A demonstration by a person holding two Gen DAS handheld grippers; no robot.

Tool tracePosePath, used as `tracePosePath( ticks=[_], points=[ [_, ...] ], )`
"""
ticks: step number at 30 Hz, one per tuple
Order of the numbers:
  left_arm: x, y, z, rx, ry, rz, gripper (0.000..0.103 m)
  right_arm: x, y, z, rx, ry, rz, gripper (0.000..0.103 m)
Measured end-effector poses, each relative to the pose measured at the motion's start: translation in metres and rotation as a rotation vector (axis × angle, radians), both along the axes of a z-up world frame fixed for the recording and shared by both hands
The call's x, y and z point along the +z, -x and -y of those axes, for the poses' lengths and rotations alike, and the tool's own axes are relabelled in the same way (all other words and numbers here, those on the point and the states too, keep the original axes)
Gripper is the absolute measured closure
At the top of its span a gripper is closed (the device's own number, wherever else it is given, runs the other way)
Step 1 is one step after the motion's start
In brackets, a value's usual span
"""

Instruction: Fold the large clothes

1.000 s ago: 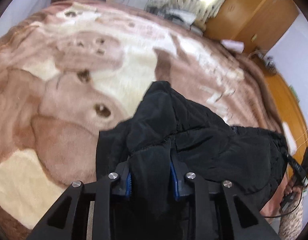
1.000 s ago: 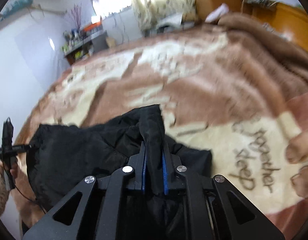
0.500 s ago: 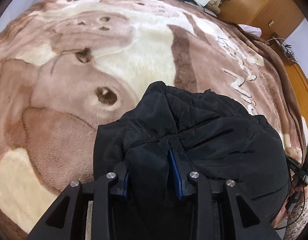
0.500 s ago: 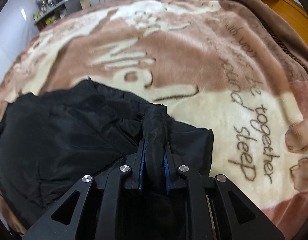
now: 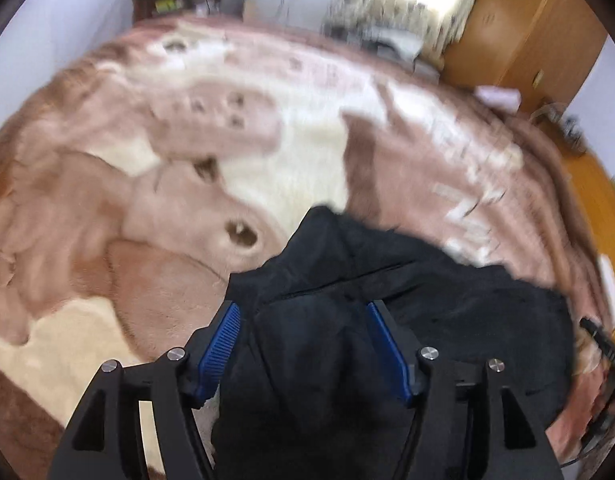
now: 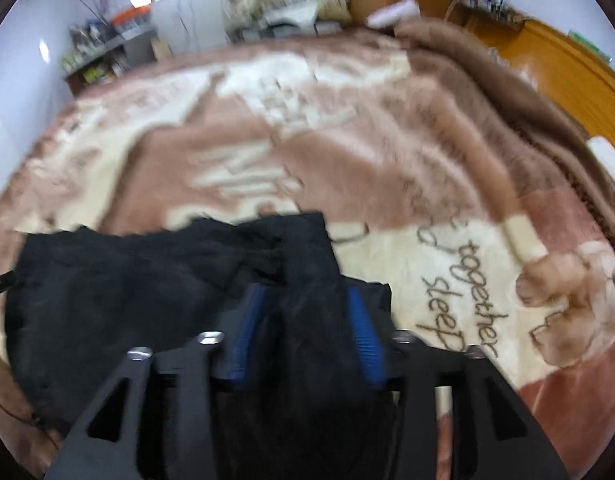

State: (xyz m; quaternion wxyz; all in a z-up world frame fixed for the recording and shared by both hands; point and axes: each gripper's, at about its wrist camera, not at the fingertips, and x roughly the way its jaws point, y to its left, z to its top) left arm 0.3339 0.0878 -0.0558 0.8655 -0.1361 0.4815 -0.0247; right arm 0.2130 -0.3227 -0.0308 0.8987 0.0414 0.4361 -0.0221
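A black padded jacket lies folded on a brown and cream blanket on a bed. In the left wrist view my left gripper is open, its blue pads spread wide on either side of a fold of the jacket. In the right wrist view the jacket spreads to the left. My right gripper is also open, with a ridge of black fabric between its spread blue pads. Both views are motion-blurred.
The blanket covers the whole bed and carries lettering at the right. A wooden wardrobe stands at the back right. A cluttered shelf stands against the far wall. The other gripper's cable shows at the jacket's right edge.
Both grippers were shut on folds of the jacket and have opened, letting the fabric go. The cameras have tilted up and show more of the room.
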Motion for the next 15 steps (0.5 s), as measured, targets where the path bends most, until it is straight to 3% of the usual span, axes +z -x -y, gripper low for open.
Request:
tracePosePath(
  ticks=[2,5,7,10,13,15],
  points=[
    [0.016,0.020,0.015,0.002,0.018,0.051,0.021,0.011,0.012,-0.015,0.009,0.009,0.062,0.052],
    [0.016,0.035,0.057,-0.093,0.033,0.069,0.020,0.012,0.026,-0.049,0.104,-0.065,0.082,0.047],
    [0.001,0.037,0.085,-0.166,0.029,0.033,0.021,-0.001,0.025,-0.074,0.170,-0.061,0.054,0.047],
    [-0.031,0.031,0.120,-0.202,-0.049,-0.042,0.021,-0.028,0.022,-0.098,0.200,-0.013,0.012,0.047],
    [-0.054,0.024,0.132,-0.227,-0.123,-0.053,0.019,-0.055,0.015,-0.106,0.221,-0.004,-0.025,0.047],
    [-0.065,0.018,0.128,-0.227,-0.108,-0.068,0.017,-0.075,0.006,-0.100,0.199,-0.041,-0.060,0.047]
  ],
)
